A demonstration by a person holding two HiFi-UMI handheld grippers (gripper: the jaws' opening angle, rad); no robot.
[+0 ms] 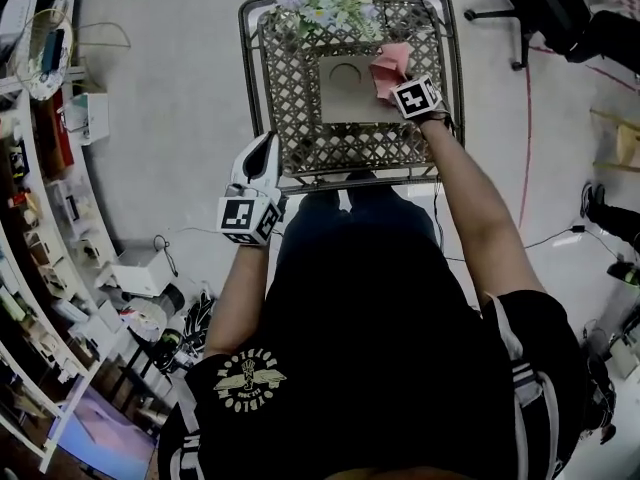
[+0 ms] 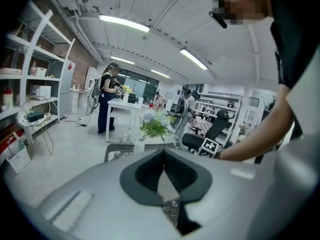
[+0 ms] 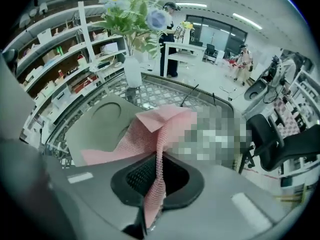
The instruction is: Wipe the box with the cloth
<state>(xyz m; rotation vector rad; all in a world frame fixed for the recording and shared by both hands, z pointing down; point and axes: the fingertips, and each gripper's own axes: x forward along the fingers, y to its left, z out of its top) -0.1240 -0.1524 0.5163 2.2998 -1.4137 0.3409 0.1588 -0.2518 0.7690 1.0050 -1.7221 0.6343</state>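
Head view only: left gripper (image 1: 268, 144) hangs just off the table's (image 1: 300, 158) near-left corner, apart from everything on it. Its own view alone settles the claw: left gripper (image 2: 163, 152) clenched, pads meeting at the tip w/ nothing btw them. That view also looks level across the room, so it catches a person (image 2: 106, 104) standing at a white desk in the bkgd, which the head view misses; the box isn't visible there, just the flowers (image 2: 152, 126) at the table's far edge. Box (image 1: 345, 88) sits at about the ctr of the lattice top, lying flat: plain tan cardboard w/ a faint round mark on the upper face. From the right gripper view the box (image 3: 100, 124) shows the same curved mark and a bare, dull surface. The pink cloth (image 1: 390, 63) lies over the box's right edge, partly bunched and folded. Close up the cloth (image 3: 150, 129) has a mesh weave, one corner folded over, and a strip running down into the claw. Right gripper (image 1: 393, 90) is over the box's right side, pointing steeply down; its own view shows the right gripper (image 3: 159, 160) grasping the cloth, pads pinched tight on that strip. Flowers (image 3: 130, 9) in a white vase (image 3: 132, 71) stand beyond the box at the far edge.
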